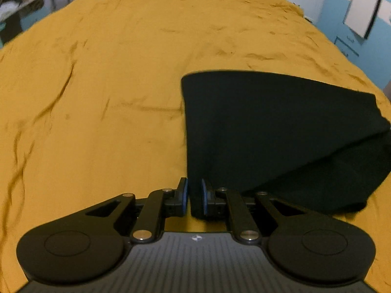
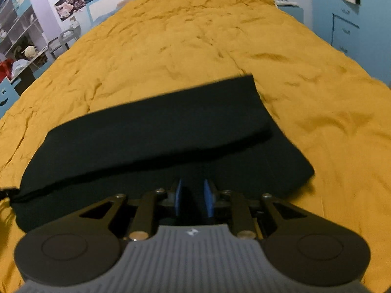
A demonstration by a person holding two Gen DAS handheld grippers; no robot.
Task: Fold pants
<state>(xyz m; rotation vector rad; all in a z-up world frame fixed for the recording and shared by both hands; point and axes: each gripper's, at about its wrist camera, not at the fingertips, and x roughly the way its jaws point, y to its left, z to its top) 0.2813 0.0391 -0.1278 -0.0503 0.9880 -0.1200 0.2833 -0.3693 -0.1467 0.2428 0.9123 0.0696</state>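
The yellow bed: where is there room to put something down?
The yellow bedspread is bare left of the black pants and beyond them toward the headboard; a strip is free on their right. It is crowded near both grippers, where the pants lie.

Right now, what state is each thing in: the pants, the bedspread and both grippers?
Black pants: folded over on themselves, lying on the bed, near edge lifted.
Mustard bedspread: spread over the bed, wrinkled.
Left gripper: nearly closed, pinching the pants' near corner.
Right gripper: jaws narrow with dark cloth between them; a firm pinch cannot be confirmed.
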